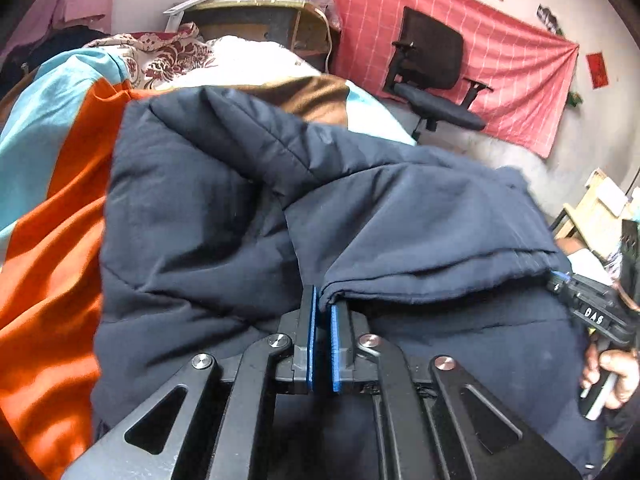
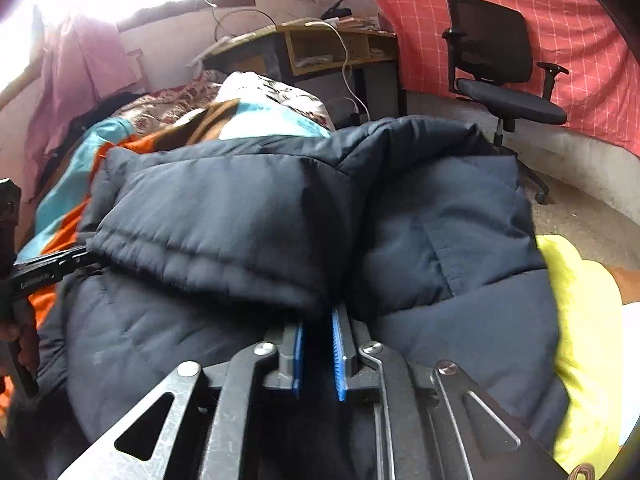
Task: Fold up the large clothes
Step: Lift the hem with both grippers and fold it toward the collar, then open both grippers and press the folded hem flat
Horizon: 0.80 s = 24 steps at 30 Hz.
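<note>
Where the fold meets the pads:
Left gripper (image 1: 323, 312): pinches the hem edge of the navy padded jacket (image 1: 248, 208), blue pads nearly together.
Right gripper (image 2: 320, 322): clamps a folded-over jacket edge; pads narrowly apart.
Jacket: lies on the bed, over an orange-and-turquoise blanket (image 1: 52, 216).
Behind: black office chair (image 1: 434, 70), pink checked cloth (image 1: 516, 68).
</note>
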Available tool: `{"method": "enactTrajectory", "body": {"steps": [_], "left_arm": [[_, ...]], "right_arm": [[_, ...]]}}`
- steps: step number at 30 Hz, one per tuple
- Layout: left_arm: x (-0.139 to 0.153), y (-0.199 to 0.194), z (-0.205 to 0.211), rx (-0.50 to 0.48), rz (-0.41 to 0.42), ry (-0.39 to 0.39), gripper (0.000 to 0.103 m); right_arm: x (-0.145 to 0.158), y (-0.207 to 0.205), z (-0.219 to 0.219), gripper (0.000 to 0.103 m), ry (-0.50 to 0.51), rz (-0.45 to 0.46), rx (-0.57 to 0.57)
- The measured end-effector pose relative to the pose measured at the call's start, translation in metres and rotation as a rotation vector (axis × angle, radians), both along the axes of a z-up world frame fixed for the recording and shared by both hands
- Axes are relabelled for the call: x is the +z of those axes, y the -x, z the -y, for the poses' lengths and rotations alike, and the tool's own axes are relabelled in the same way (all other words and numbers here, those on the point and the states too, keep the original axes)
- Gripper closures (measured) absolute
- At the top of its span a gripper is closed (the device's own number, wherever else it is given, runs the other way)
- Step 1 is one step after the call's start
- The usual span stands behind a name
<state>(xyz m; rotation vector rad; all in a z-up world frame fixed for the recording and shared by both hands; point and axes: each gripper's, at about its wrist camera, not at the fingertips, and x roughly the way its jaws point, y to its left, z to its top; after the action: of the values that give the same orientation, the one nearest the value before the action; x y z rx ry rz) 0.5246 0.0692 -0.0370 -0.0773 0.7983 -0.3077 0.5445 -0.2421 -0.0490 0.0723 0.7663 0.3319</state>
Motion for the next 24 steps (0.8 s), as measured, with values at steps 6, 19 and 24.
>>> {"method": "enactTrajectory", "body": {"steps": [6, 19, 24], "left_arm": [[0.025, 0.028, -0.007, -0.03, 0.057, -0.01, 0.071], [0.033, -0.023, 0.044, -0.107, 0.118, 0.014, 0.044], [-0.001, -0.032, 0.049, -0.131, 0.087, -0.105, 0.058]], "right_arm": [[0.031, 0.027, 0.009, 0.064, 0.028, 0.076, 0.014], [0.055, -0.025, -0.037, 0.069, -0.03, 0.125, 0.033], [0.019, -0.029, -0.046, 0.079, 0.053, 0.084, 0.028]]}}
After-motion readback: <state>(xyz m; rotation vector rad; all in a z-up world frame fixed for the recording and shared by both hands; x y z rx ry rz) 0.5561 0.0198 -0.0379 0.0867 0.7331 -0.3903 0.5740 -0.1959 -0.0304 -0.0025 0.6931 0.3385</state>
